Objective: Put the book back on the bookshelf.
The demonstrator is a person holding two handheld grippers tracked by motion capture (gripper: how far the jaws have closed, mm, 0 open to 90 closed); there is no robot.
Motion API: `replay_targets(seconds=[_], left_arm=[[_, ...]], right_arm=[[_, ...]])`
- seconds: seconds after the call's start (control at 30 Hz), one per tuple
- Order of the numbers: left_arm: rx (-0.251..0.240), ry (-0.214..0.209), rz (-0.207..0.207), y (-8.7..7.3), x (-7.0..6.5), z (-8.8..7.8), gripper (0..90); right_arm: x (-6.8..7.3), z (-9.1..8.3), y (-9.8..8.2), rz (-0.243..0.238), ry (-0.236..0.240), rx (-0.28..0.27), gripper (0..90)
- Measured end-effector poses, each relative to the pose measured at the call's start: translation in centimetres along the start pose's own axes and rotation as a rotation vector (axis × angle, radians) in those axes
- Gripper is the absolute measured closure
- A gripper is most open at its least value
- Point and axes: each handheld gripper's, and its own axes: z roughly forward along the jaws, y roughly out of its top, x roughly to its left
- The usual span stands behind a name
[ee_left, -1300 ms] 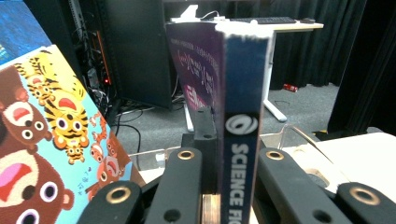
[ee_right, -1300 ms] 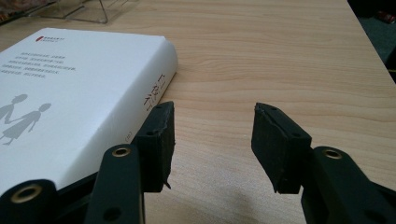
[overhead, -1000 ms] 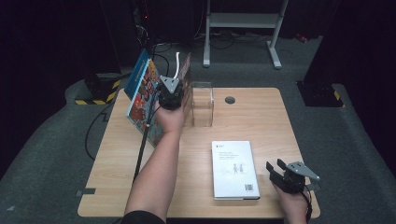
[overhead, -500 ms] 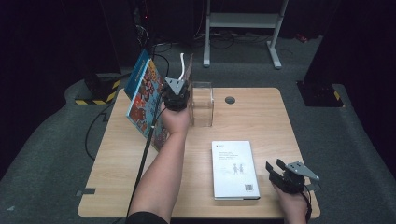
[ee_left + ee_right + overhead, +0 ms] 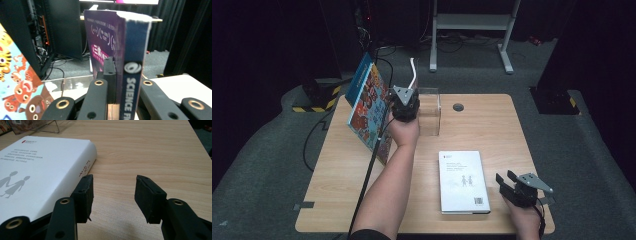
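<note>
Colourful picture book [image 5: 368, 109] was seen at far left of the high view, stood tilted at the table's left-rear part, leaning w/ its top out past the edge. Just right of it, L gripper [image 5: 405, 103] was held up at the clear acrylic stand [image 5: 430, 111]. In the left gripper view its jaws were clamped on a purple-and-blue paperback [image 5: 130, 75], spine upright and facing the camera; pads were pressed on both covers, so a firm narrow grip was judged. The paperback was thus held in the air, above the stand's near-left side, btwn picture book and stand wall.

Step in hand, as judged: paperback to be stood in the stand. To be done well: spine should be kept vertical, lower edge lined up w/ a slot before descent, picture book not to be nudged as it looks unstable. Release only once the book is borne by the stand.

White book [image 5: 463, 181] lay flat, front centre-right. R gripper [image 5: 113, 195] was rested just right of it, jaws about half open, nothing btwn pads, wood visible thru the gap.

Surface: light wood-grain table [image 5: 492, 125], cable grommet [image 5: 458, 107] near rear edge. Room: dark, grey carpet, black curtains, white desk frame [image 5: 472, 30] behind, hazard-striped block [image 5: 314, 100] on floor at left.
</note>
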Motion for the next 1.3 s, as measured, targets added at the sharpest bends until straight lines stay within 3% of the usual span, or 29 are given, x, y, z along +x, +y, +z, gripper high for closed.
replay_targets(seconds=[0.2, 0.23, 0.53, 0.73, 0.87, 1.2, 1.27, 1.3], left_arm=[[0.012, -0.033, 0.003, -0.2, -0.1, -0.1, 79.6], [0.012, -0.036, 0.024, -0.2, -0.1, -0.3, 78.6], [0.037, -0.078, -0.005, -0.1, 0.7, -0.4, 73.7], [0.055, -0.075, 0.02, -0.1, 0.6, -0.5, 73.9], [0.085, -0.078, 0.028, 0.2, 0.6, -0.5, 73.2], [0.163, -0.121, -0.001, 0.1, 1.0, 0.1, 66.9], [0.17, -0.119, 0.009, 0.1, 0.9, 0.0, 66.6], [0.175, -0.11, 0.039, 0.1, 0.9, -0.1, 66.5]], right_arm=[[0.3, 0.0, 0.0, 0.0, 0.002, 0.005, 49.4], [0.3, -0.1, 0.0, -0.002, 0.002, 0.002, 49.4], [0.3, 0.0, 0.0, 0.0, -0.001, 0.007, 49.5], [0.3, -0.1, 0.0, 0.002, -0.001, 0.006, 49.4], [0.2, -0.1, 0.0, 0.002, -0.003, 0.002, 49.5], [0.2, 0.0, 0.0, 0.003, -0.004, 0.007, 49.4], [0.1, 0.0, -0.1, 0.004, -0.004, 0.006, 49.5], [0.2, 0.1, -0.1, 0.003, -0.004, 0.008, 49.4]])
